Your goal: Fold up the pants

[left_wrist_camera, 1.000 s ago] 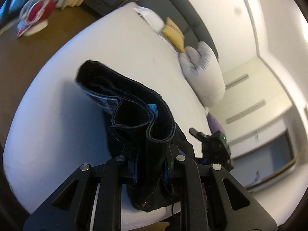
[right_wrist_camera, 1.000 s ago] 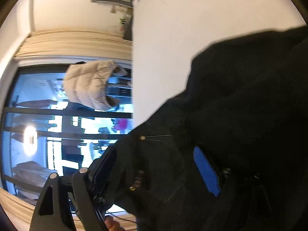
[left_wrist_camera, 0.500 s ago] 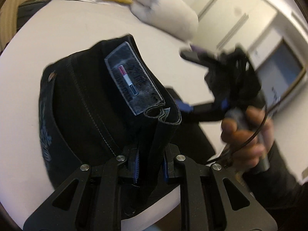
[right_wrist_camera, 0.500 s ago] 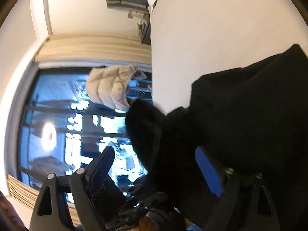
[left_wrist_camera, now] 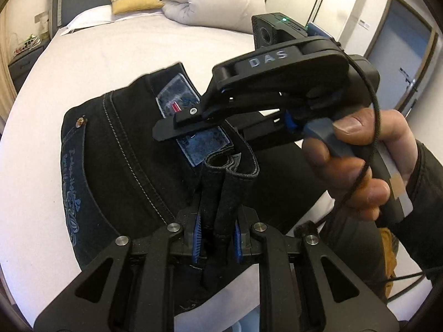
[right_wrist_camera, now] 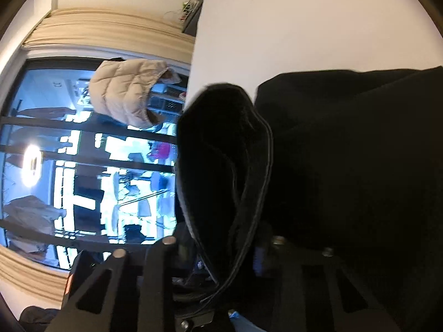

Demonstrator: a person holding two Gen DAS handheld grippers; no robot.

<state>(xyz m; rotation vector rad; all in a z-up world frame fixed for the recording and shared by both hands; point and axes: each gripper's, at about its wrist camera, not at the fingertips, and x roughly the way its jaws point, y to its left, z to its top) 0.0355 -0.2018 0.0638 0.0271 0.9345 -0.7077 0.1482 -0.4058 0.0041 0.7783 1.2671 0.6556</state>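
The left claw point(left_wrist_camera: 216, 238) is clamped on a bunched, upright fold of the black pants point(left_wrist_camera: 124, 149), the dark fabric squeezed between its two blue-lined fingers point(left_wrist_camera: 197, 235). The pants lie in a heap on the white bed point(left_wrist_camera: 110, 52), near its front edge, with the waistband turned up so that a bluish label patch point(left_wrist_camera: 180, 96) and a small metal rivet point(left_wrist_camera: 80, 121) show; pale stitching runs down the seam and a faint blue embroidered design sits along the left side of the cloth.

In the left wrist view the right claw point(left_wrist_camera: 166, 131) reaches in from the right, held by the person's right hand point(left_wrist_camera: 357, 160), its black upper finger lying over the label patch. A second finger shows below it, but fabric hides the tips, so this view does not settle how they stand. In the right wrist view a thick fold of the pants point(right_wrist_camera: 229, 179) rises between the right claw's point(right_wrist_camera: 221, 249) fingers, and it appears clamped on that fold, with more black cloth filling the right side of the view.

At the head of the bed sit a yellow pillow point(left_wrist_camera: 133, 0) and a rolled white duvet point(left_wrist_camera: 216, 2). A beige puffer jacket point(right_wrist_camera: 127, 94) hangs before a large window point(right_wrist_camera: 55, 166)
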